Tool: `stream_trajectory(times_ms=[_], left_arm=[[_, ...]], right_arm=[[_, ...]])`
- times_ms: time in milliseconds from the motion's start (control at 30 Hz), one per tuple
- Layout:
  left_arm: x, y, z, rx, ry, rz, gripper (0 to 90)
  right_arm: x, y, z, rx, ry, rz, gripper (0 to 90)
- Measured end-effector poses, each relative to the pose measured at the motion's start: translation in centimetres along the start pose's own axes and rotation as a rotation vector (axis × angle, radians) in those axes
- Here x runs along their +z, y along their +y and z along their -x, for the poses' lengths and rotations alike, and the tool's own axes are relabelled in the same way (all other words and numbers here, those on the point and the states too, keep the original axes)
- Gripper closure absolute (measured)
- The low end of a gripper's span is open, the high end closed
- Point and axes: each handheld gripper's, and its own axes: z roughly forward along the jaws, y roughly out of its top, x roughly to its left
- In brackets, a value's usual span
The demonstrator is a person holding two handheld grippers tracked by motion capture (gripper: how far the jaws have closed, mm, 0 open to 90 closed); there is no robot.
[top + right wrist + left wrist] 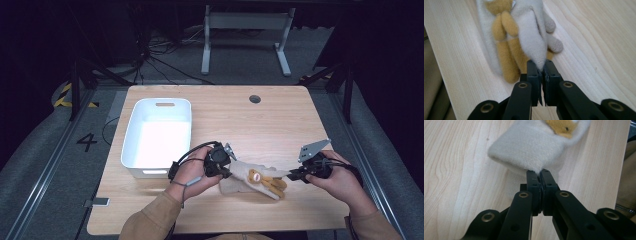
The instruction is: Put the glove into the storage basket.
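One plush toy (257, 181), cream-white fleece with a tan-yellow animal figure on it, lies on the light wooden worktop (280, 120) near its front edge, between the person's two hands. In the high view its long axis runs roughly left to right across the worktop, slanting a little toward the front at its right end, where the tan limbs point. The left tongs (226, 172) are closed on the cream fleece at the toy's left end; in the left gripper view the two black jaws of these tongs (539, 173) meet with a pinch of the plush toy (531, 147) between their tips, and the tan patch lies at the far end. The right tongs (292, 174) are clamped on a narrow cream flap at the toy's right side; in the right gripper view these tongs (540, 65) grip the lower tip of that flap, with the plush toy (506, 37) stretching away from the camera, two tan limbs alongside the flap and two small grey rounded paws to its right. One white plastic bin (131, 135) with a handle slot stands on the left part of the worktop, just behind the left hand (192, 172). The right hand (337, 177) rests near the worktop's right front corner.
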Motion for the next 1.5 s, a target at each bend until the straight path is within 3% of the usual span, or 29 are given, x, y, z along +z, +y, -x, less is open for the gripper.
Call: stream_trajectory(times_ms=[467, 833, 1133, 1433, 1500], left_arm=[[-1.5, -0.9, 1.4, -0.003, 0.026, 0.03, 88.3], [-0.4, -1.5, 1.9, -0.004, 0.0, -0.024, 88.3], [0.8, -1.7, 1.8, -0.01, -0.016, -0.081, 88.3], [0.1, -1.6, 2.5, 0.012, 0.043, -0.078, 88.2], [0.2, -1.7, 2.7, 0.012, 0.039, -0.089, 88.2]], right_arm=[[-0.9, 1.5, 0.6, -0.017, -0.05, 0.059, 86.0], [-0.4, 2.5, 1.0, -0.019, -0.07, 0.076, 85.9], [0.9, 2.4, 1.4, -0.007, -0.054, 0.068, 85.9], [1.4, 2.3, 1.8, 0.013, -0.066, 0.098, 85.9], [1.4, 2.3, 1.9, 0.017, -0.062, 0.101, 85.8]])
